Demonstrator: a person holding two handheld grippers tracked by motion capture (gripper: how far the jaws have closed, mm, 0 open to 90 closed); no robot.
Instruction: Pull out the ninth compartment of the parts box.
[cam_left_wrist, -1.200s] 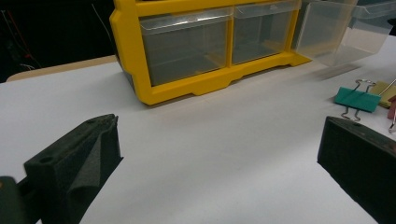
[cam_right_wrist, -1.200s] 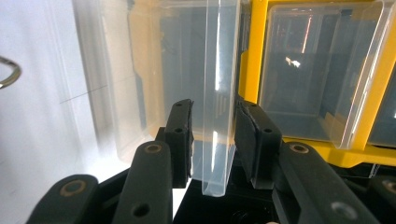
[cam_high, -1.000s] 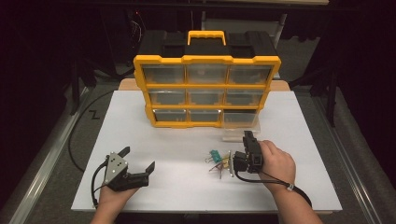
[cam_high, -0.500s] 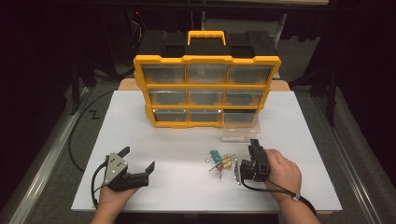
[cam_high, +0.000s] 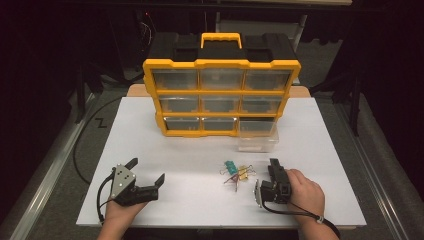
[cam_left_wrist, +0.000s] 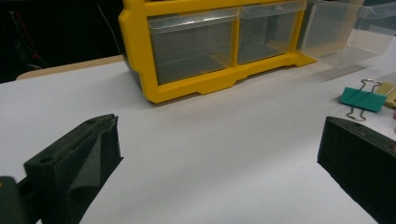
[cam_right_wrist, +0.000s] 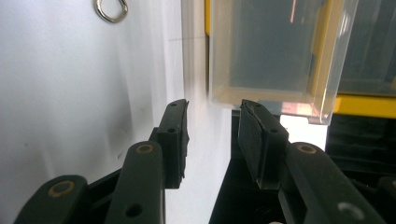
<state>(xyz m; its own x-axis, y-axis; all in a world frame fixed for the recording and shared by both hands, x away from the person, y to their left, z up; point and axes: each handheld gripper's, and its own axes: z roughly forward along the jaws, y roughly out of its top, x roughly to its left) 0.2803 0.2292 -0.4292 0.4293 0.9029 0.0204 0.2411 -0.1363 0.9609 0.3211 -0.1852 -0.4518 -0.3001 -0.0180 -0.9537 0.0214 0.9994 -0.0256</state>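
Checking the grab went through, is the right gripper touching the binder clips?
Apart. The high view shows white table between the right gripper and the binder clips.

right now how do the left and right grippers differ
The left gripper has its jaws spread wide, while the right gripper has its jaws close together with a narrow gap. The left gripper points right across the table; the right gripper points toward the yellow organizer. Both are hand-held, empty, and low over the table.

Bright even overhead light on the white rectangular table sheet (cam_high: 320, 150), surroundings falling to near black, soft short shadows under the yellow plastic drawer organiser (cam_high: 221, 97), close black gripper jaws slightly blurred, high view soft and grainy.
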